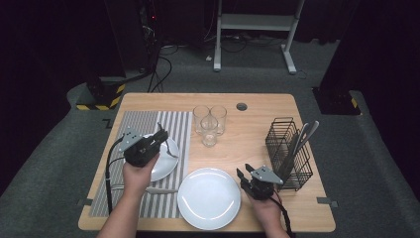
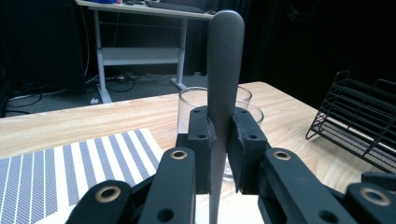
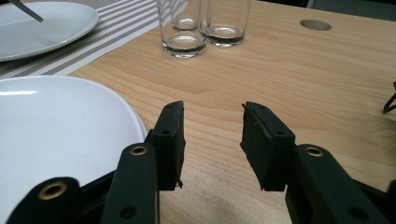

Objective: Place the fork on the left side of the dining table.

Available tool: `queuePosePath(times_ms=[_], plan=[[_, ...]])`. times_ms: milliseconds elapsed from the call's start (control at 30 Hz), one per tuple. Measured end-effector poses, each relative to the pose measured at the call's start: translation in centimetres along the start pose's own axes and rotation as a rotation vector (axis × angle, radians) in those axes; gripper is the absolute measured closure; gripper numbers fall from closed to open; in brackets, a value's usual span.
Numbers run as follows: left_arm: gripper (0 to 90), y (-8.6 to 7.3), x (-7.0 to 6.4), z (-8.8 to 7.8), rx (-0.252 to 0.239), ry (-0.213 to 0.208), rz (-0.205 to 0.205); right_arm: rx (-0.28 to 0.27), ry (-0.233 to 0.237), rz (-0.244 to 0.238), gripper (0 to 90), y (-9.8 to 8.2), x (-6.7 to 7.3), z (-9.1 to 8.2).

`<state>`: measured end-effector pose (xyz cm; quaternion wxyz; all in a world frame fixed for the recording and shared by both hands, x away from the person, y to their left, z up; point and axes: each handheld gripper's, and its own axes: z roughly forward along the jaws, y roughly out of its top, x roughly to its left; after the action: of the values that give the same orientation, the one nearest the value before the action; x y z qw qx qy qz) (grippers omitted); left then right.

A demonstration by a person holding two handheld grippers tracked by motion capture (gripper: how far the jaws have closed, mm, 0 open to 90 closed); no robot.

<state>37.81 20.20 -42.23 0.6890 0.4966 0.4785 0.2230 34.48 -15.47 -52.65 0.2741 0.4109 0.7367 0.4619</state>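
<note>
The left gripper (image 2: 219, 135) is clamped on the flat grey handle of a piece of cutlery (image 2: 225, 60), which stands upright between its jaws in the left gripper view; which utensil it is cannot be told there. From the high view the left gripper (image 1: 159, 137) is held above the small white plate (image 1: 166, 166) on the striped placemat (image 1: 148, 124), the utensil's thin lower end (image 1: 171, 153) hanging over the plate. Another utensil (image 1: 158, 189) lies on the mat just below that plate. The right gripper (image 3: 212, 140) rests with its jaws partly apart and nothing between them, just right of the large white plate (image 1: 208, 198). Bare wood lies open ahead of it, up to three glasses (image 1: 210, 123). The wire cutlery rack (image 1: 289, 151) stands close on its right, near the table's edge.
</note>
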Motion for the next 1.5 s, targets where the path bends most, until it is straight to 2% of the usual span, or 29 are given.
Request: queuePosePath(times_ms=[133, 300, 500, 633, 900, 1000, 1200, 1300, 1467, 1500], plan=[[79.5, 0.3, -0.1, 0.3, 0.001, -0.003, 0.013, 0.001, 0.003, -0.001, 59.0, 0.0, 0.0, 0.0], [79.5, 0.6, -0.1, 0.6, -0.011, -0.003, 0.004, 0.002, 0.002, 0.001, 59.0, -0.1, 0.0, 0.0], [79.5, 0.7, 0.0, 0.9, 0.001, 0.003, 0.019, 0.004, 0.003, 0.001, 58.9, -0.1, 0.0, 0.1], [79.5, 0.7, 0.1, 1.1, -0.009, 0.004, 0.004, 0.011, 0.001, 0.004, 58.5, -0.1, 0.0, 0.1], [79.5, 0.7, 0.0, 1.4, -0.005, 0.001, 0.014, 0.018, 0.002, 0.012, 56.2, -0.2, -0.1, 0.1], [79.5, 0.6, 0.0, 1.6, -0.01, 0.003, 0.009, 0.014, 0.0, 0.001, 56.3, -0.2, 0.0, 0.0], [79.5, 1.0, 0.1, 1.7, -0.01, 0.006, 0.029, 0.017, 0.006, 0.008, 55.5, -0.2, 0.0, 0.0], [79.5, 1.0, 0.3, 1.9, -0.018, 0.009, 0.014, 0.017, 0.008, 0.014, 55.0, -0.2, 0.0, 0.1], [79.5, 1.0, 0.4, 2.2, -0.002, 0.016, 0.039, 0.016, 0.008, 0.017, 54.8, -0.2, -0.1, 0.0], [79.5, 1.0, 0.4, 2.3, -0.008, 0.017, 0.027, 0.017, 0.008, 0.017, 54.8, -0.2, -0.1, 0.1]])
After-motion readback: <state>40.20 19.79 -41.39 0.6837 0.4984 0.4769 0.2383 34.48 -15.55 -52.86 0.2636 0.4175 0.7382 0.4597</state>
